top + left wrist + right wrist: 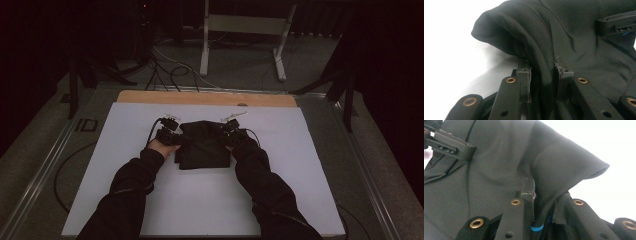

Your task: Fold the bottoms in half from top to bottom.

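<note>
I've got both jaws pinched on black cloth (202, 144): left gripper (169, 134), right gripper (231, 131); cloth roughly square, no clear long axis

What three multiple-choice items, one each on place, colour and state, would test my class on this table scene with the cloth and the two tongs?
1. Where does the folded black woven cloth lie?
A. on the white rectangular sheet
B. on the grey floor
C. on the wooden strip

2. What colour is the small band low between the right tongs' jaws?
A. red
B. blue
C. yellow

3. What do the left tongs do with the cloth?
A. hover apart from it
B. lie open beside it
C. pinch a fold of it

Answers:
1 A: the high view shows white sheet on all sides of the cloth.
2 B: the right gripper view shows a blue band.
3 C: in the left gripper view a ridge of fabric is squeezed between both pads.
</note>
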`<move>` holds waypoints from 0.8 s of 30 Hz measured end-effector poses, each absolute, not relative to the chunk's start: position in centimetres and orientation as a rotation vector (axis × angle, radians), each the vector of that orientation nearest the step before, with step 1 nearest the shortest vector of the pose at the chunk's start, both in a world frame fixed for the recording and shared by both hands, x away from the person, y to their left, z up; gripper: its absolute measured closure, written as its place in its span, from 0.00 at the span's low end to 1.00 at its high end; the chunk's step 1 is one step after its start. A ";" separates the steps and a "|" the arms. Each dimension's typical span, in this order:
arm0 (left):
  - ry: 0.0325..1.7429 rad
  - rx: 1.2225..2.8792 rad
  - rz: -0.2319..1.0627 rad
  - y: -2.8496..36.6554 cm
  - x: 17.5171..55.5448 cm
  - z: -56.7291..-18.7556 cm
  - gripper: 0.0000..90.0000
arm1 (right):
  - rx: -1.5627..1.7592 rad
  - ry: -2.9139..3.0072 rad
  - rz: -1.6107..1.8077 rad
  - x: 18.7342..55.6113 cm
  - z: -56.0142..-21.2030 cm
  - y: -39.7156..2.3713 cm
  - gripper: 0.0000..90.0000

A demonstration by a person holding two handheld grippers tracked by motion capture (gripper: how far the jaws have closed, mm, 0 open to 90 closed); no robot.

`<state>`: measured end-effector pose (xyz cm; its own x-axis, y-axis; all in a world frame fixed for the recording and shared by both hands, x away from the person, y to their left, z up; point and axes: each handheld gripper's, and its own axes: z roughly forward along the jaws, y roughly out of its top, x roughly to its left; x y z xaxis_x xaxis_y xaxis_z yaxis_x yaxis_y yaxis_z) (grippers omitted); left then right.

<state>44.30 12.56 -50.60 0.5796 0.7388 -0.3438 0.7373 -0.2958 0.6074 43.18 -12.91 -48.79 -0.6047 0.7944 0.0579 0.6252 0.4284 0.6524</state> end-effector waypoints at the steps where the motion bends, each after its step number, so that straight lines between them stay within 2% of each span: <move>1: 1.176 2.052 -0.001 12.6 44.3 -50.7 0.79 | 1.232 2.425 0.937 43.2 -48.9 -12.9 0.84; 10: 1.182 2.063 0.021 12.5 44.5 -51.0 0.77 | 1.228 2.423 0.929 43.9 -49.7 -12.9 0.83; 19: 1.218 2.091 0.075 12.2 44.4 -51.2 0.67 | 1.227 2.434 0.916 44.2 -50.4 -12.9 0.80; 22: 1.233 2.103 0.105 12.2 44.4 -51.3 0.59 | 1.230 2.423 0.916 44.2 -50.6 -13.0 0.72; 24: 1.243 2.119 0.137 12.2 44.5 -51.2 0.48 | 1.249 2.426 0.926 44.2 -50.7 -13.1 0.59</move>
<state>44.46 12.18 -51.23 0.5413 0.8080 -0.2328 0.7378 -0.3235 0.5925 44.24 -13.07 -50.69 -0.5968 0.8003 0.0573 0.6352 0.4275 0.6433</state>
